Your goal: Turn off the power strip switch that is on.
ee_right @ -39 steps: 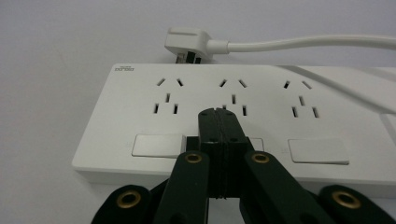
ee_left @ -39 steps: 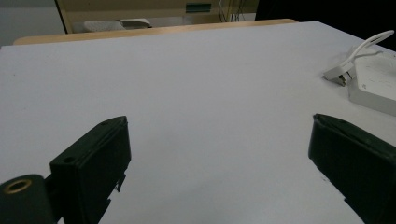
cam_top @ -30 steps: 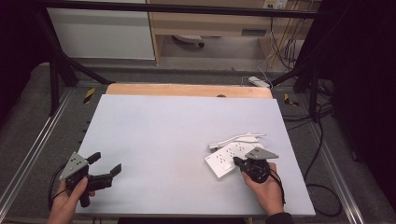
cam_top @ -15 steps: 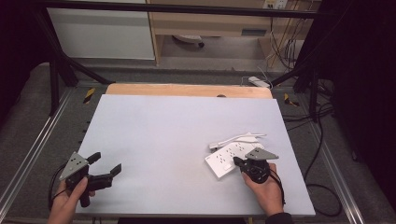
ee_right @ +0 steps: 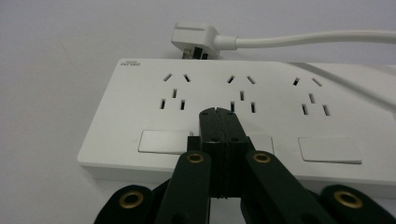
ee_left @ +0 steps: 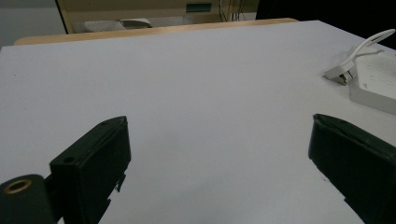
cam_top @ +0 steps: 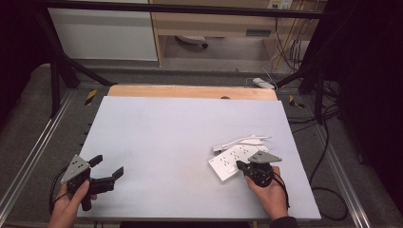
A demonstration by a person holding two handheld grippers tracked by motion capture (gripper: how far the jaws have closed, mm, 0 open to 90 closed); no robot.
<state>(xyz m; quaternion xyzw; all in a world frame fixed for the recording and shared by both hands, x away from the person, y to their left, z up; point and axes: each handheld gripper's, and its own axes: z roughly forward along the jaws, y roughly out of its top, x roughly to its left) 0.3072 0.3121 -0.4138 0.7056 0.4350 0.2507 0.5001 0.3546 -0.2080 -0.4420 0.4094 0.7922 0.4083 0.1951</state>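
A white power strip [cam_top: 233, 160] with three socket groups lies flat on the pale table [cam_top: 180, 128], right of centre. Its white plug [ee_right: 195, 39] and cable [ee_right: 317, 38] lie just beyond it. My right gripper [ee_right: 218, 114] is shut, with nothing between the jaws. Its joined tips rest over the strip's [ee_right: 140, 93] middle switch, between the left switch [ee_right: 163, 141] and the right switch [ee_right: 329, 150]. My left gripper [cam_top: 107, 166] hovers open near the table's front left corner. Along its jaws [ee_left: 217, 126] lies bare table, with the strip [ee_left: 376, 81] and plug [ee_left: 337, 73] far off at the right edge.
A wooden strip [cam_top: 190, 91] runs along the table's far edge. Beyond it stand a cabinet [cam_top: 102, 33], a low shelf and another power strip [cam_top: 263, 83] on the floor. Loose cables [cam_top: 328, 142] hang off the table's right side. Metal rails [cam_top: 33, 156] flank both sides.
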